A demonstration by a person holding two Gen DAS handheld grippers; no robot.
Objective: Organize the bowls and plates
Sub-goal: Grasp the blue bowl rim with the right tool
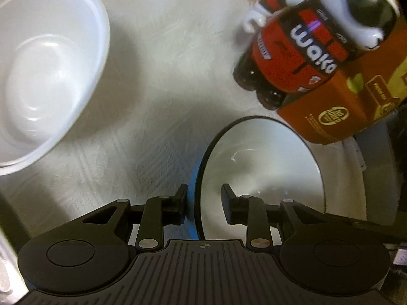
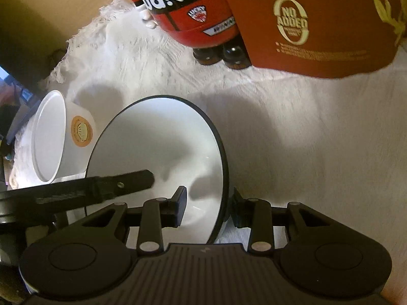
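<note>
A white bowl with a black rim (image 1: 267, 157) (image 2: 157, 137) and a blue outside rests on the white cloth. My left gripper (image 1: 204, 200) straddles its left rim. The outer finger lies against the blue wall, while the inner finger (image 1: 227, 203) stands a little off the inside, so the gripper is open. From the other side, my right gripper (image 2: 209, 207) is shut on the right rim, one finger inside and one outside. The left gripper's inner finger (image 2: 127, 180) shows reaching into the bowl. A plain white bowl (image 1: 48, 61) (image 2: 51, 134) with an orange sticker sits apart to the left.
A dark soda bottle with a red label (image 1: 292, 53) (image 2: 188, 7) and a brown carton (image 1: 338, 101) (image 2: 313, 23) stand close behind the bowls. A black-and-white figure (image 1: 356, 7) is beside the bottle top. The cloth's lace edge (image 2: 84, 40) ends at the far left.
</note>
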